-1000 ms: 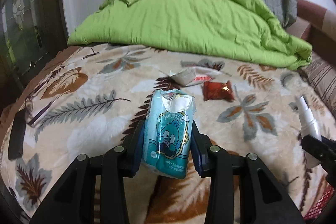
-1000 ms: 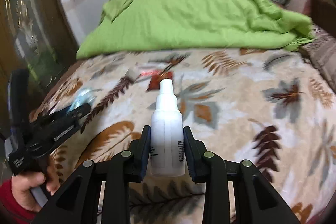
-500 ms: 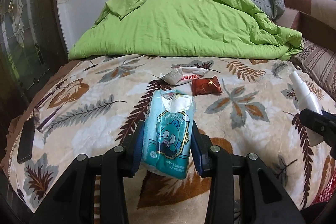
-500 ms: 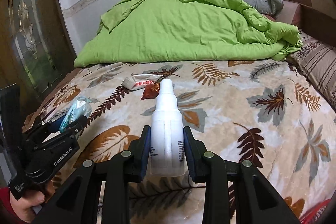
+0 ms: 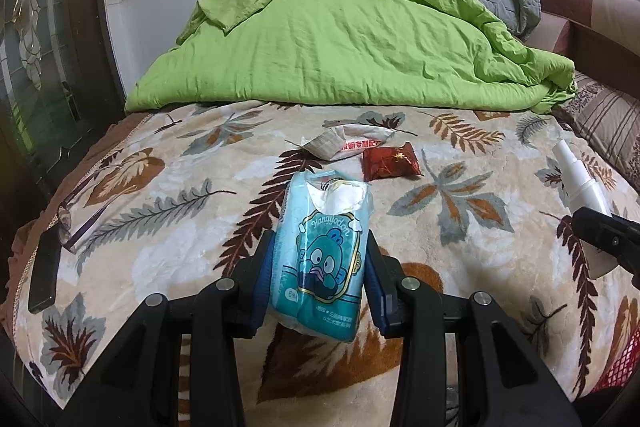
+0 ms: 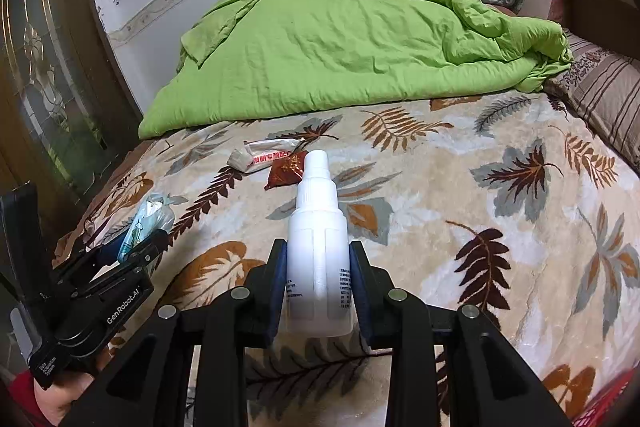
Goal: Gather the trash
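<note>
left gripper (image 5: 318, 269), marked "genrobot.ai", has its jaws clamped on a "hangyodon" tissue pack (image 5: 322, 259); right gripper (image 6: 319, 281) jaws grip a white spray bottle (image 6: 318, 259).

1. The left gripper (image 6: 158, 233) is black, with blue pads, silver screws and white words on its side.
2. The right gripper (image 6: 319, 267) looks the same.
3. A red sleeve (image 6: 20, 393) shows.

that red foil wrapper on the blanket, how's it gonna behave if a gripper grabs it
The red foil wrapper looks crinkled and flattish, so it will probably crush and feel very light. Its shiny surface may slip between pads. Lying flat on the plush blanket, it is unlikely to roll.
</note>
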